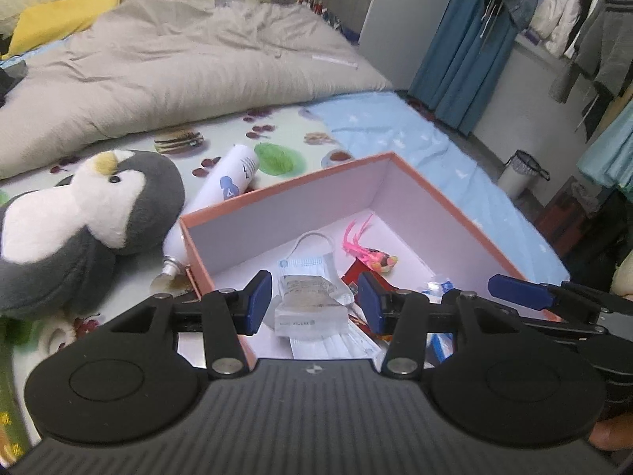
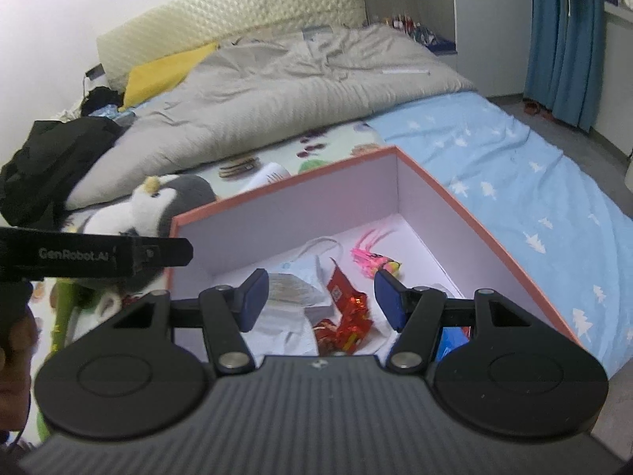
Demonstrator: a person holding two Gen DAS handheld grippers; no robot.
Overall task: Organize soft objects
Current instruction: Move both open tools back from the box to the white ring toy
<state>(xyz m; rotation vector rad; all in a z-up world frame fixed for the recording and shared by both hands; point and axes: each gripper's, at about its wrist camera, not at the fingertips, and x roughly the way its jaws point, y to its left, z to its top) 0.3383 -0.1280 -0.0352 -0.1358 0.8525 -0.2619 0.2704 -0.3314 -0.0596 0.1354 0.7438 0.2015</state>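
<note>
Both grippers hung over the orange box (image 1: 285,198) on the bed, jaws apart and holding nothing: left gripper (image 1: 314,301), right gripper (image 2: 322,301). Face masks (image 1: 308,297) lay inside; the plush penguin (image 1: 79,221) lay left of the box.

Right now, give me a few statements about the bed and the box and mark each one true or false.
1. The penguin lies inside the box. False: it lies on the bed outside the box's left wall.
2. A pink feathered toy is in the box. True.
3. The left gripper is shut on a packet. False: its jaws stand apart, gripping nothing.
4. A white tube lies between the penguin and the box. True.
5. The right gripper has its jaws open over the box. True.
6. The box has a lid on. False: it is open on top.
</note>
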